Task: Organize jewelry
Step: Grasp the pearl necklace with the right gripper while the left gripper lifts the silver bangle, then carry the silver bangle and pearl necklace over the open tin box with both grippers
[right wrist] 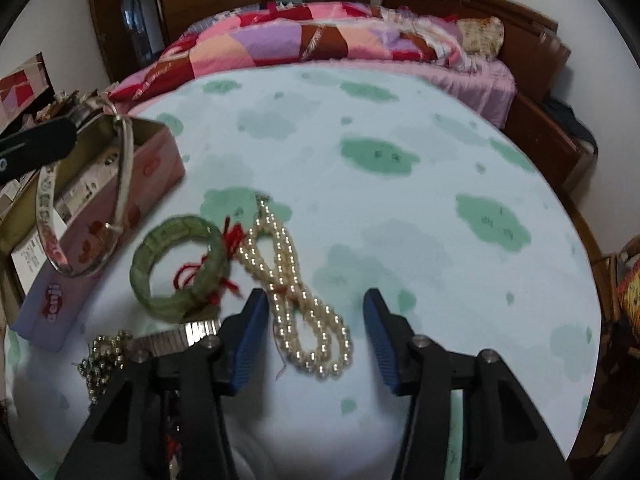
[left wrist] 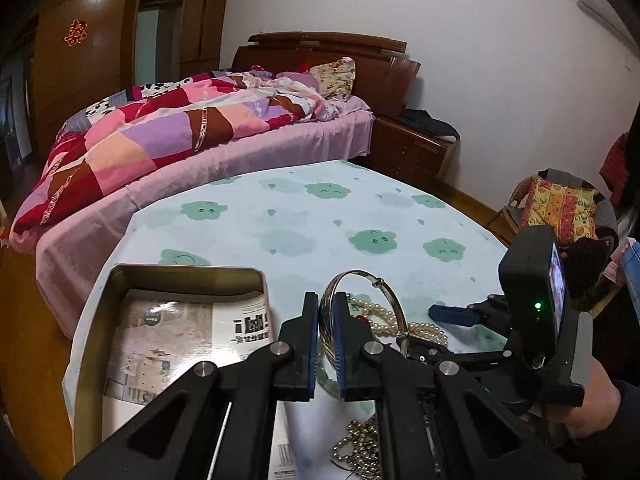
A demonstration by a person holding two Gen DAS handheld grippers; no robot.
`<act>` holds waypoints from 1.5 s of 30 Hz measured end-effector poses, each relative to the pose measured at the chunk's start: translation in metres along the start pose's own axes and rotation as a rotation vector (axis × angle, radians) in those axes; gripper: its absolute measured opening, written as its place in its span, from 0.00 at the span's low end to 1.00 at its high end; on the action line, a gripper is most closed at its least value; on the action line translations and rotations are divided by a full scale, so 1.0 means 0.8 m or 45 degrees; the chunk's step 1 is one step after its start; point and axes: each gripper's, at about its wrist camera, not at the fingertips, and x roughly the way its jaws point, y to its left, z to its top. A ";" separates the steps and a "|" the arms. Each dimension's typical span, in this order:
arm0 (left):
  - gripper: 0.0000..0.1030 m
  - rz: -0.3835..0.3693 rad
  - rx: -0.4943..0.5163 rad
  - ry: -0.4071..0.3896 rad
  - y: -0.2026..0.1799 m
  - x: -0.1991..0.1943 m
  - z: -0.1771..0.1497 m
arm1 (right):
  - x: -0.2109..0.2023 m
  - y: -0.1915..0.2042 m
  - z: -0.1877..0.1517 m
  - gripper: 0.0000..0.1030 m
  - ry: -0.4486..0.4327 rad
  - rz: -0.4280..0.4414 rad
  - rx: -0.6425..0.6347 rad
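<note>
Jewelry lies on a round table (right wrist: 400,240) covered by a pale cloth printed with green clouds. Left gripper (left wrist: 326,344) has its jaws clamped on a silver bangle (left wrist: 362,280), held upright clear of the cloth, beside an open tin (left wrist: 180,276) with printed paper inside. In the right wrist view the bangle hangs over the tin's near wall. Right gripper (right wrist: 316,336) has its jaws partly apart, pressing on nothing, with a pearl necklace (right wrist: 304,320) lying looped on the cloth between the blue pads (right wrist: 252,332). Green bracelet (right wrist: 180,268) with red thread lies just left of the pearls, touching them. Metal watch strap (right wrist: 184,334) and a cluster of small metallic beads (right wrist: 102,360) lie nearer the left edge.
</note>
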 end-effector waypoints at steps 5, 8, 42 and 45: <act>0.06 -0.001 -0.023 -0.019 0.009 -0.009 0.000 | -0.009 -0.008 -0.002 0.14 -0.014 0.059 0.032; 0.06 -0.004 -0.027 -0.032 0.010 -0.015 0.001 | -0.023 -0.008 -0.004 0.09 -0.056 0.047 0.033; 0.06 0.148 -0.062 -0.101 0.075 -0.059 0.007 | -0.090 0.080 0.082 0.08 -0.309 0.132 -0.112; 0.06 0.179 -0.069 -0.099 0.085 -0.057 0.005 | -0.089 0.095 0.088 0.08 -0.311 0.146 -0.135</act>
